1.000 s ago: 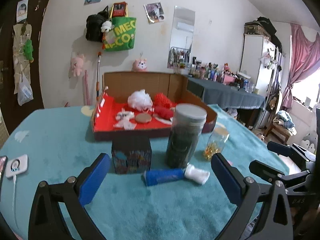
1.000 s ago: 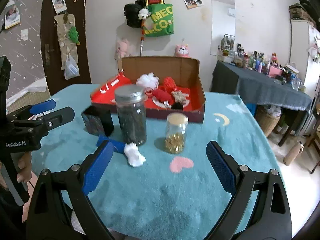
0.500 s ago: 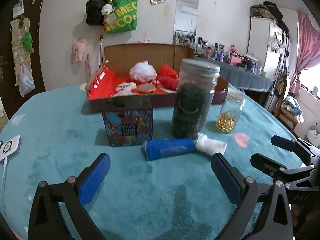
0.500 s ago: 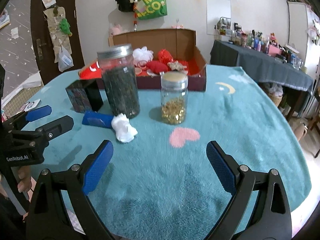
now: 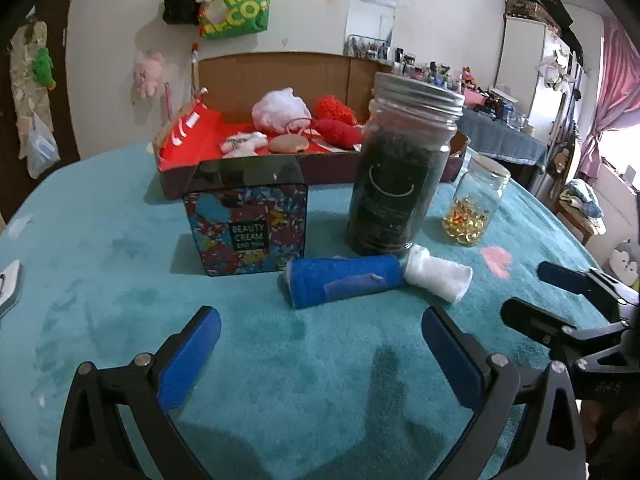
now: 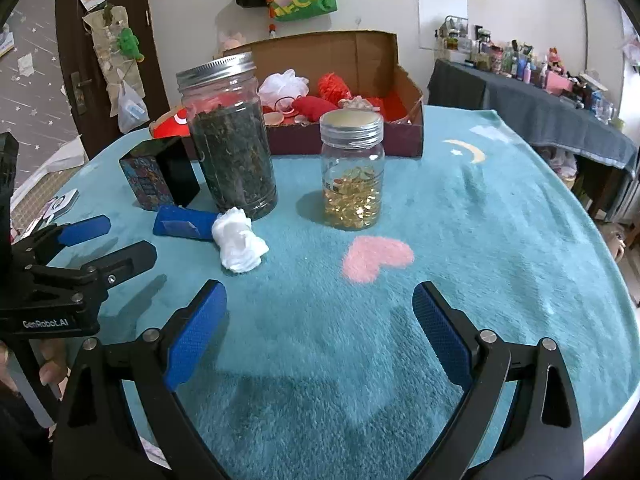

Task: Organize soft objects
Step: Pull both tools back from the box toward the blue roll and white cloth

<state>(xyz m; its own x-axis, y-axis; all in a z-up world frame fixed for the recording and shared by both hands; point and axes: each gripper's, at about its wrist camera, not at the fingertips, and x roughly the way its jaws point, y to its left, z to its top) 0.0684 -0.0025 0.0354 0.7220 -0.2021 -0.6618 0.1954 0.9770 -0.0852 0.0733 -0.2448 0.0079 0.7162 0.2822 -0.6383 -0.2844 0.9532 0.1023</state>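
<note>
A blue cloth roll (image 5: 346, 281) and a white cloth roll (image 5: 438, 276) lie side by side on the teal table cover, in front of a tall dark jar (image 5: 400, 176). They also show in the right wrist view, blue roll (image 6: 182, 222) and white roll (image 6: 239, 239). My left gripper (image 5: 320, 350) is open and empty, just short of the blue roll. My right gripper (image 6: 320, 326) is open and empty, right of the white roll. A cardboard box (image 5: 276, 72) with a red lining holds soft items: a white pouf (image 5: 280, 110) and red knitted pieces (image 5: 336, 128).
A patterned beauty cream tin (image 5: 246, 224) stands left of the tall jar. A small jar of golden capsules (image 6: 352, 168) stands to its right. A white device (image 5: 8, 286) lies at the table's left edge. A dark-covered side table (image 6: 532, 116) stands at the right.
Both grippers have moved forward and lower toward the cloth rolls and jars, which now look larger. Both stay open. Nothing on the table has moved.
</note>
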